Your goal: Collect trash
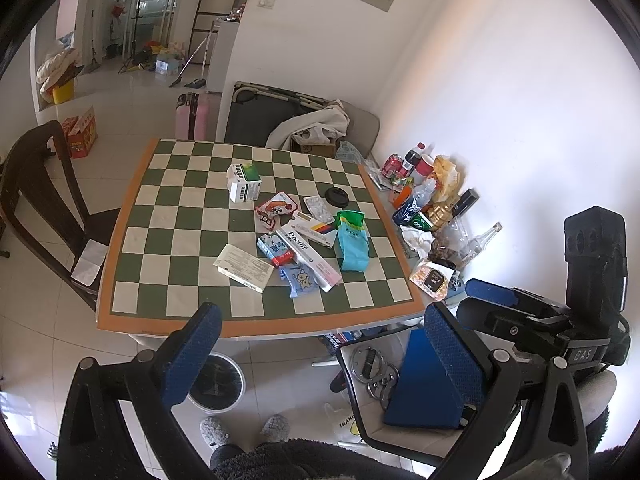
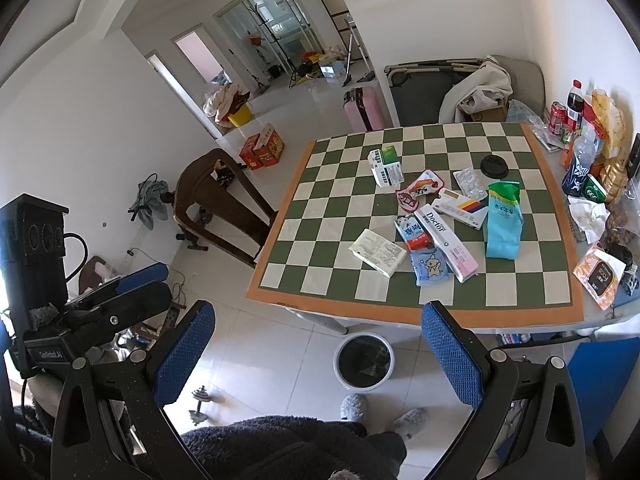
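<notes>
Left gripper (image 1: 320,344) open, empty, above table edge. Trash pile (image 1: 298,236) mid-checkered cloth (image 1: 180,216). Bin (image 1: 218,382) on floor below.

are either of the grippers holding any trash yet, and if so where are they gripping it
Nothing is held. The left gripper and the right gripper are both open and empty, above the floor short of the table.

A table covered by a green-and-cream checkered cloth (image 2: 320,208). Near its centre lie a white-green box (image 2: 386,167), a long Doctor box (image 2: 444,238), a teal bag (image 2: 503,220) and a black lid (image 2: 494,165). At three o'clock, bottles and cans (image 2: 576,128) crowd the edge
</notes>
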Demonstrator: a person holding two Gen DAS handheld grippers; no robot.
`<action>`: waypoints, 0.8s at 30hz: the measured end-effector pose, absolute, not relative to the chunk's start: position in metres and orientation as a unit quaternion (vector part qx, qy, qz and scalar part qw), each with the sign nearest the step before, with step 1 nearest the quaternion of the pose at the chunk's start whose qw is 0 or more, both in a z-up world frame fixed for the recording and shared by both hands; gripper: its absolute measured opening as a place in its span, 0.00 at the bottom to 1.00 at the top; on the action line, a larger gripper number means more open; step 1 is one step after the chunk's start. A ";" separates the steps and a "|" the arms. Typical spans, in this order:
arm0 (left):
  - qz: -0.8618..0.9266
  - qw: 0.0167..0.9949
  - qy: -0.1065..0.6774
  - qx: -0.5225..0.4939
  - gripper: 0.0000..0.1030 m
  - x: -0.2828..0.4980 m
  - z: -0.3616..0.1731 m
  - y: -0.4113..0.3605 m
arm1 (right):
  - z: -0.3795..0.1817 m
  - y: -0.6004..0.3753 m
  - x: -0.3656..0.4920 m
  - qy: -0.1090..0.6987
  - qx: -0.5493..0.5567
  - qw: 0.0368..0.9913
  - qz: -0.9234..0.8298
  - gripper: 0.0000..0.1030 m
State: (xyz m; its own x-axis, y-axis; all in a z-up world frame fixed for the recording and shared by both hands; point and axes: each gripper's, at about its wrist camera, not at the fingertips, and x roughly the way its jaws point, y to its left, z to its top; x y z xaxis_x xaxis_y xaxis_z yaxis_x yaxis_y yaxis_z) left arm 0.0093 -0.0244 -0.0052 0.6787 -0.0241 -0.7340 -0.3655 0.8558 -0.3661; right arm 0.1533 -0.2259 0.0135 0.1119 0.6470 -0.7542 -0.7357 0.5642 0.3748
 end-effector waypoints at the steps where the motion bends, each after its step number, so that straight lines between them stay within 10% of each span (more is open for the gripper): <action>1: 0.097 0.881 0.389 -0.251 1.00 0.009 -0.005 -0.025 | 0.014 -0.226 0.154 0.478 -0.046 0.744 0.464 1.00; 24: 0.095 0.881 0.389 -0.252 1.00 0.010 -0.006 -0.027 | 0.015 -0.228 0.156 0.478 -0.045 0.745 0.463 1.00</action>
